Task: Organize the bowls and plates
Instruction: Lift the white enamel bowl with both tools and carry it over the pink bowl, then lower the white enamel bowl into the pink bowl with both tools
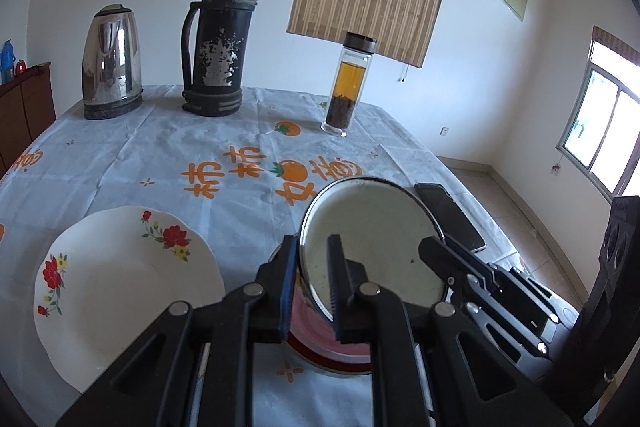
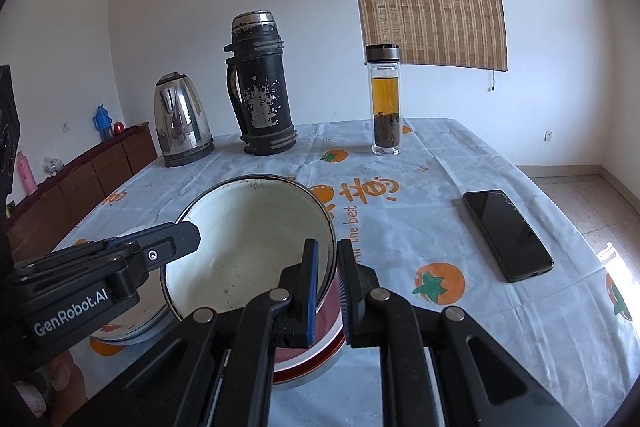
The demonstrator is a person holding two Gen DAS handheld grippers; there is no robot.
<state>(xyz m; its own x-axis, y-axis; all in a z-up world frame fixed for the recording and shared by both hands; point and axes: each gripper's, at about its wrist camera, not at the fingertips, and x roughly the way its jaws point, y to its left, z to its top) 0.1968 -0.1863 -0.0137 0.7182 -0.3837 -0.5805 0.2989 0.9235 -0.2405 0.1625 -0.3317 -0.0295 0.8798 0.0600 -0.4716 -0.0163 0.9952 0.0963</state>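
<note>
**Two tongs grip one enamel bowl by its rim**

Nearest, the left tongs [image 1: 310, 283] are clamped narrowly on the left rim of a white enamel bowl [image 2: 248, 243], one finger inside and one outside. The right tongs [image 2: 328, 291] pinch the opposite, right rim likewise. The bowl tilts, its empty, speckled inside showing, and sits in a second, red-sided bowl [image 2: 320, 351] on the counter [image 2: 480, 327]. Both tongs angle downward. Left of the bowls lies an empty white flowered plate [image 1: 120, 283]; to the right, a dark phone [image 2: 508, 235]. Farther back stand a glass bottle [image 2: 385, 103] holding amber tea over leaves, a worn black flask [image 2: 260, 87], and a steel kettle [image 2: 180, 119].
</note>
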